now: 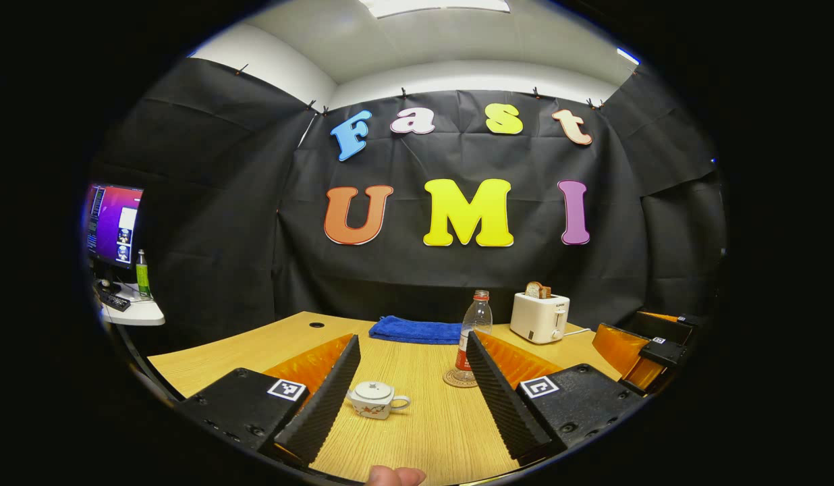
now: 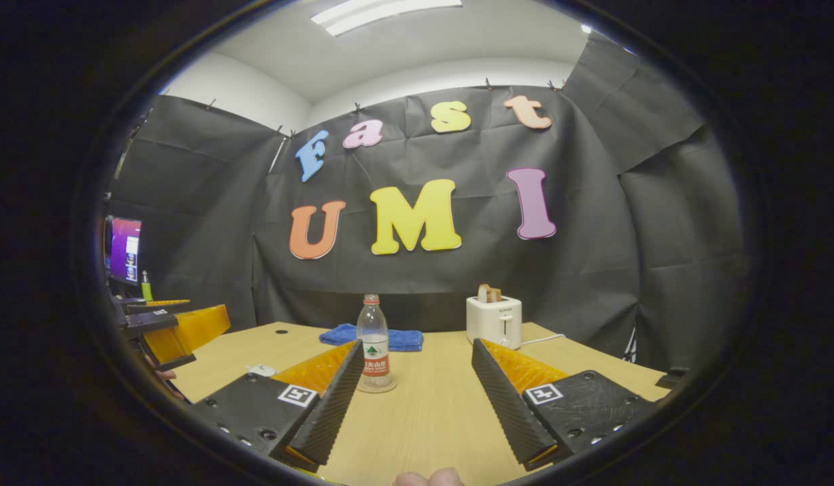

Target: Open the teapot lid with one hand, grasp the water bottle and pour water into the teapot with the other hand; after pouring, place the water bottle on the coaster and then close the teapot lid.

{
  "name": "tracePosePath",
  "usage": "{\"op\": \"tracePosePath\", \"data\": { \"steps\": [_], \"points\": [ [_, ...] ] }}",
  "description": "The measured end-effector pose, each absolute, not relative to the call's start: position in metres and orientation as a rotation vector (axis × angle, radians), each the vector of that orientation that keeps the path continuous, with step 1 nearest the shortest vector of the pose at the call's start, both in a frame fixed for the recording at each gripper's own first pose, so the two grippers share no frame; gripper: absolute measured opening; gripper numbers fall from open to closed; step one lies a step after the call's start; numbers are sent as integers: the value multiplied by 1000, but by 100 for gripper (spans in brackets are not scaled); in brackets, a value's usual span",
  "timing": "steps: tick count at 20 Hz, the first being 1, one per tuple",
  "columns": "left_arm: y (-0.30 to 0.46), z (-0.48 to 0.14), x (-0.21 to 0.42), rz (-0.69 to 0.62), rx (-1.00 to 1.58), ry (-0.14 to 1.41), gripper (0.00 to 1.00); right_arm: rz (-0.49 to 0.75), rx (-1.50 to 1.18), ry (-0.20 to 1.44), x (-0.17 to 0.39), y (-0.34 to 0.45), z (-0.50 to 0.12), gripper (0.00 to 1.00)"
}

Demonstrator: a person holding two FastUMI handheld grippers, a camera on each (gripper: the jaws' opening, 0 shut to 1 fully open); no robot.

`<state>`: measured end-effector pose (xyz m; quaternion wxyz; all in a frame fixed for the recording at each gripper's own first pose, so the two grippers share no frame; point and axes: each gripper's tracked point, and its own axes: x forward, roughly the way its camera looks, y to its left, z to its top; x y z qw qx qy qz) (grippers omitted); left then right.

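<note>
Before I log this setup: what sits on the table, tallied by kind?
Teapot: 1
Water bottle: 1
Coaster: 1
Blue towel: 1
Toaster: 1
Total: 5

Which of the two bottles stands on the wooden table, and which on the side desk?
The clear plastic water bottle with the red label stands on the wooden table; the green bottle stands on the white side desk.
</note>
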<state>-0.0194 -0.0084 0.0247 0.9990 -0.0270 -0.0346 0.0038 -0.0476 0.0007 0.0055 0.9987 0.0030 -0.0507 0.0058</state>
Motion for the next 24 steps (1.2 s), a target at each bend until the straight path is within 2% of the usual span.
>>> {"op": "tracePosePath", "data": {
  "steps": [15,16,19,21,22,23,24],
  "points": [
    [-7,25,-19,12,-50,-67,99,10,17,-88,-44,-3,0,92],
    [-7,24,-19,13,-49,-67,99,11,17,-86,-44,-3,-1,96],
    [-5,24,-21,17,-47,-64,99,15,21,-81,-43,0,-2,96],
    [-3,25,-19,20,-48,-67,99,17,20,-80,-44,1,-3,92],
    [-3,25,-19,20,-48,-67,99,19,19,-80,-44,1,-3,96],
    [-3,25,-20,21,-49,-67,99,20,18,-80,-44,1,-3,92],
    [-3,25,-21,21,-49,-68,99,21,18,-80,-43,1,-3,96]
  ]
}}
